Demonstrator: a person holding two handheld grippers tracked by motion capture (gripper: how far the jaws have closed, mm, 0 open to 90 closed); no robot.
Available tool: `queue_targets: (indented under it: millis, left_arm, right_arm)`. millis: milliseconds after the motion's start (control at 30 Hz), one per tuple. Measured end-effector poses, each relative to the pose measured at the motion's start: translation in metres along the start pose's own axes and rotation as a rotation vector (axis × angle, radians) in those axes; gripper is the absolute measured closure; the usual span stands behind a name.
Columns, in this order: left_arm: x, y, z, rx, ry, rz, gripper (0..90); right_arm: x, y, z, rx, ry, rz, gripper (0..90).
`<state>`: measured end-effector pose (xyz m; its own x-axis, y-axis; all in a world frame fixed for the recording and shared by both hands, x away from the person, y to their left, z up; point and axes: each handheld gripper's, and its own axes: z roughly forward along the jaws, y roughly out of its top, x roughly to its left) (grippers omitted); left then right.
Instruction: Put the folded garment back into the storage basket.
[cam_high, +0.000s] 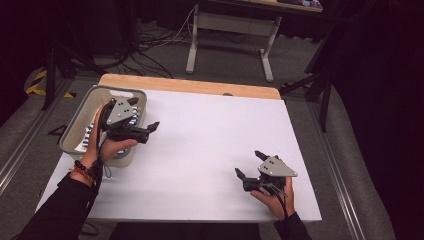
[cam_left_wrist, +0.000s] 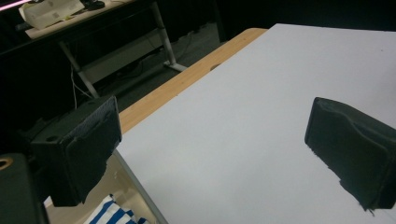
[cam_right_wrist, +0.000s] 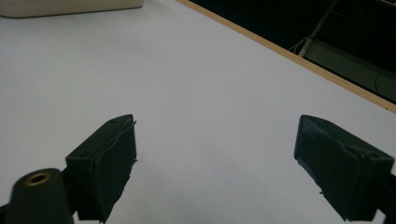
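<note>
A grey plastic basket (cam_high: 77, 124) stands at the table's left edge with a blue-and-white striped cloth (cam_high: 92, 131) inside. My left gripper (cam_high: 145, 114) hovers over the basket's right rim, open and empty, jaws pointing right across the table. In the left gripper view its open jaws (cam_left_wrist: 224, 154) frame bare white table, with the striped cloth (cam_left_wrist: 112, 213) and the basket rim (cam_left_wrist: 140, 191) below. My right gripper (cam_high: 250, 163) rests near the table's front right, open with nothing between its jaws. The right gripper view has its jaws (cam_right_wrist: 219, 163) wide apart over white table.
The white tabletop (cam_high: 210, 140) has a wooden strip (cam_high: 190, 85) along its far edge. A desk frame (cam_high: 230, 35) and cables lie on the floor beyond. The basket's side (cam_right_wrist: 70, 7) shows at the top left of the right gripper view.
</note>
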<state>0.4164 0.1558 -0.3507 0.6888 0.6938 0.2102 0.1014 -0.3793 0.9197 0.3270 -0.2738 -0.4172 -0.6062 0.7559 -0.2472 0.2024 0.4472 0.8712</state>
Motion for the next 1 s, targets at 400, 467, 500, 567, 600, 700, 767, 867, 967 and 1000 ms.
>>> queue_targets:
  millis: [400, 467, 500, 567, 600, 700, 767, 867, 967, 1000]
  left_arm:
    - [-0.016, 0.001, 0.0, -0.023, -0.033, 0.017, 4.5]
    - [-0.018, 0.0, 0.0, -0.022, -0.04, 0.021, 4.5]
    - [-0.019, -0.001, 0.0, -0.023, -0.043, 0.018, 4.5]
    - [-0.021, -0.002, 0.0, -0.025, -0.044, 0.019, 4.5]
    - [-0.022, -0.003, -0.001, -0.029, -0.046, 0.02, 4.5]
    - [-0.025, -0.004, -0.002, -0.032, -0.05, 0.021, 4.5]
    - [-0.028, -0.005, -0.002, -0.034, -0.054, 0.027, 4.5]
    - [-0.031, -0.005, -0.003, -0.036, -0.057, 0.032, 4.5]
    - [-0.033, -0.006, -0.003, -0.042, -0.067, 0.027, 4.5]
    - [-0.036, -0.006, -0.003, -0.041, -0.067, 0.034, 4.5]
  right_arm:
    - [0.001, 0.0, -0.001, -0.003, 0.006, -0.001, 13.6]
    - [0.001, 0.0, -0.001, -0.003, 0.005, -0.002, 13.6]
    - [0.0, 0.0, -0.001, -0.004, 0.005, -0.002, 13.6]
    - [0.0, 0.0, -0.001, -0.006, 0.004, -0.001, 13.6]
    - [0.001, 0.0, -0.001, -0.007, 0.004, -0.002, 13.6]
    - [0.001, 0.0, -0.001, -0.009, 0.006, -0.004, 13.6]
    - [0.002, 0.0, -0.001, -0.007, 0.006, -0.005, 13.6]
    - [0.001, -0.001, 0.0, -0.002, 0.005, -0.005, 13.6]
    - [0.002, 0.0, -0.001, -0.004, 0.003, -0.007, 13.6]
    - [0.002, 0.0, -0.001, -0.005, 0.003, -0.007, 13.6]
